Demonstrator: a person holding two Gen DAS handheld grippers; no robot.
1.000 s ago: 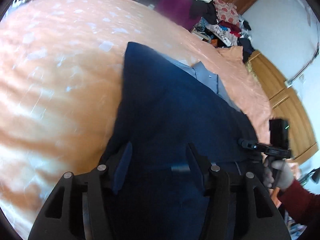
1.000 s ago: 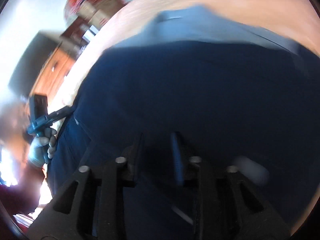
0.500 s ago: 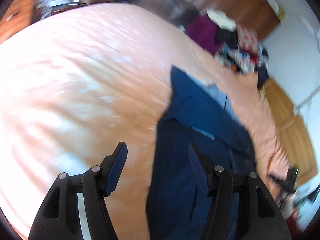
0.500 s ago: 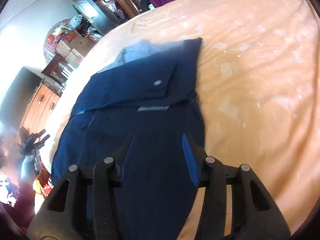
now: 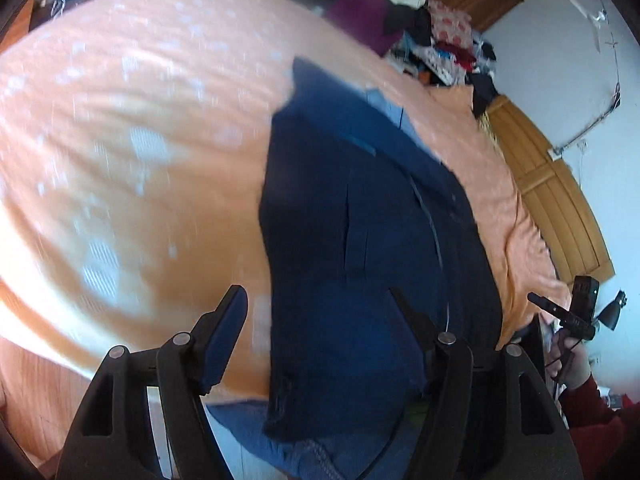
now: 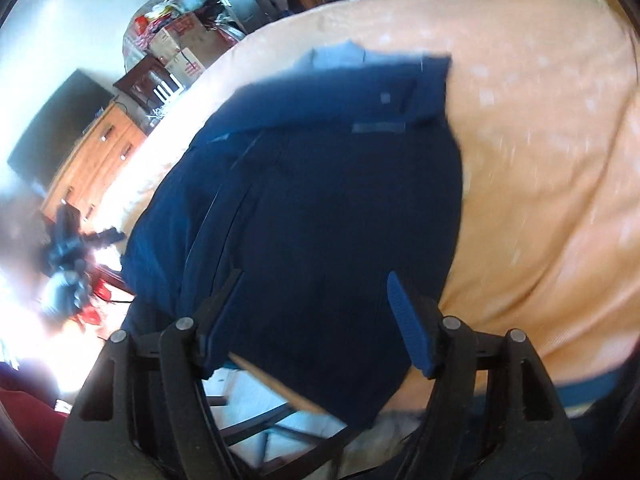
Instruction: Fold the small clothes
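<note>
Orange bedspread [image 5: 132, 168] carries navy shorts [image 5: 360, 240] overhanging its near edge; left gripper [image 5: 320, 320] and right gripper [image 6: 316, 308] hover spread, empty. Unsupported hem could slide off.

A cluttered bedroom around an orange bed

The orange bedspread with pale flecks [image 5: 140, 152] fills the scene; far right, a heap of mixed clothes [image 5: 420, 36] lies before wooden wardrobe doors [image 5: 560, 184], and far left stand cardboard boxes [image 6: 180, 44] and a wooden dresser [image 6: 96, 160].

Bare orange bedspread [image 5: 132, 152] left of navy garment [image 5: 360, 248]
</note>
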